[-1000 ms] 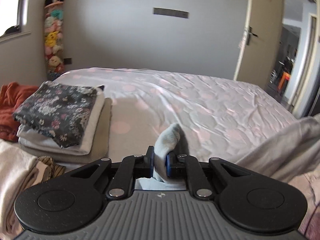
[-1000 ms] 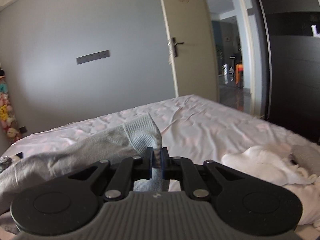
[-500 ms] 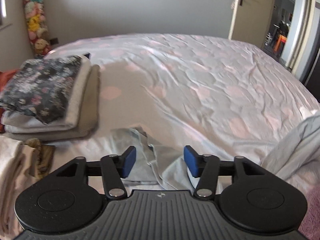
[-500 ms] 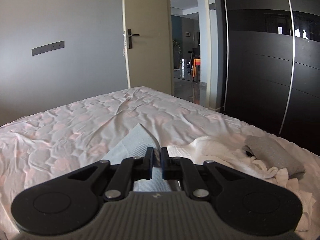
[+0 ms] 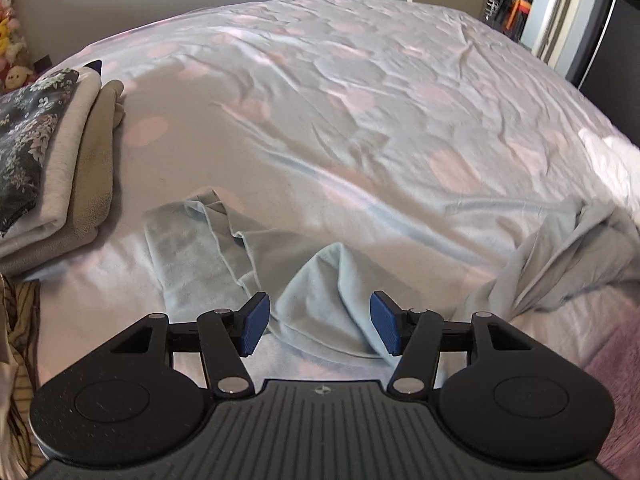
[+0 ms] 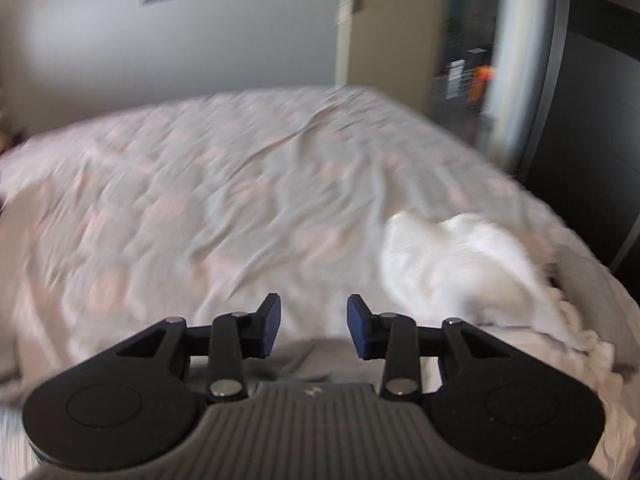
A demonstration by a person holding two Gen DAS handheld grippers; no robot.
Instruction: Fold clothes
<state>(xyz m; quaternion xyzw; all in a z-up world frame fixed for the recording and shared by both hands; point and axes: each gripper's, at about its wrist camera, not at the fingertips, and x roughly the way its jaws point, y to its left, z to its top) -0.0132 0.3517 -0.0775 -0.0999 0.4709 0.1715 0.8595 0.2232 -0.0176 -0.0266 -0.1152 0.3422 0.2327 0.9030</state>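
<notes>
A pale blue-grey garment (image 5: 240, 264) lies crumpled on the dotted bedsheet (image 5: 360, 100). Its other end is bunched at the right (image 5: 560, 256). My left gripper (image 5: 320, 326) hovers low over it, open. A raised fold of the cloth (image 5: 328, 280) sits between the blue pads (image 5: 254, 326), which do not press on it. In the blurred right wrist view my right gripper (image 6: 314, 326) has its jaws opening, with nothing pinched. A grey patch of cloth (image 6: 316, 354) shows just below and behind them on the bed.
A stack of folded clothes (image 5: 76, 168) topped by a dark floral piece (image 5: 24, 140) stands at the bed's left. A striped garment (image 5: 20, 320) lies near it. A white garment (image 6: 460, 272) and a grey folded piece (image 6: 584, 284) lie at the right. A dark wardrobe (image 6: 600, 120) flanks the bed.
Both grippers let go of the garment and sank toward the bed. The left opened first and dropped its end onto the sheet. The right, shut on cloth until just before, now stands parted.
</notes>
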